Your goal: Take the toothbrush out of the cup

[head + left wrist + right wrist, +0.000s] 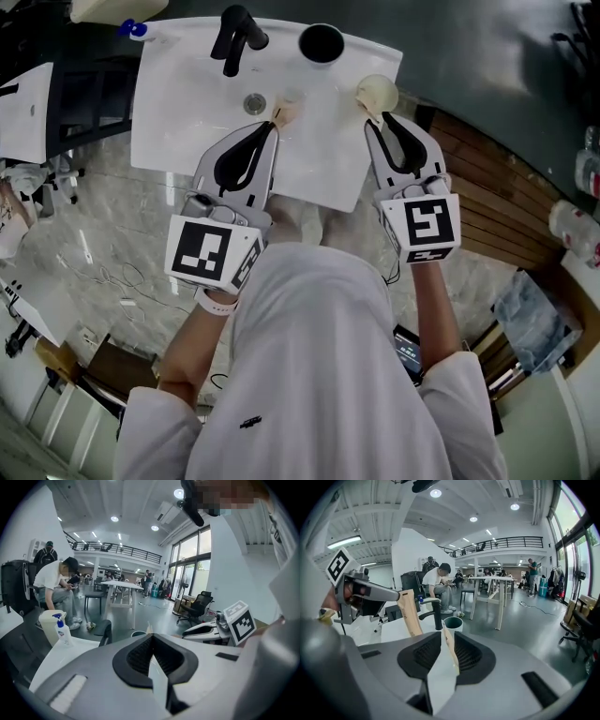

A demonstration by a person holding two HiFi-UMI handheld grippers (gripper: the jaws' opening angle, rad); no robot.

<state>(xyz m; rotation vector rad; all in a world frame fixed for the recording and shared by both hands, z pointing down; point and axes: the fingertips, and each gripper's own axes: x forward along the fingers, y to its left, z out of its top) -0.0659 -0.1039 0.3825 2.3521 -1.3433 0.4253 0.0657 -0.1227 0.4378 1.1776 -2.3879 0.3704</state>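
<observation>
- holding shut, the left tongs (274, 129) pinch a flat, pale wooden handle that i take for the toothbrush (410, 615); it hangs from their tips over the sink (187, 103), near the drain (254, 103).
- the cup (322, 42) stands on the back rim of the sink beside the tap (236, 39), well apart from the toothbrush; its dark mouth shows nothing standing in it, so the lifting-out looks done.
- the right tongs (443, 638) are clamped on a thin wooden stick (451, 654) of their own; in the head view a pale rounded end shows just past their tips, and i cannot tell what it is.
- handling, as a guess: the toothbrush is light and stiff, with a smooth narrow handle that can swivel or slip in a pinch, more so if wet.
- the best hold looks to be flat across the wide faces, around mid-handle and away from the bristle end; a light squeeze should do, since the wood will not give.
</observation>
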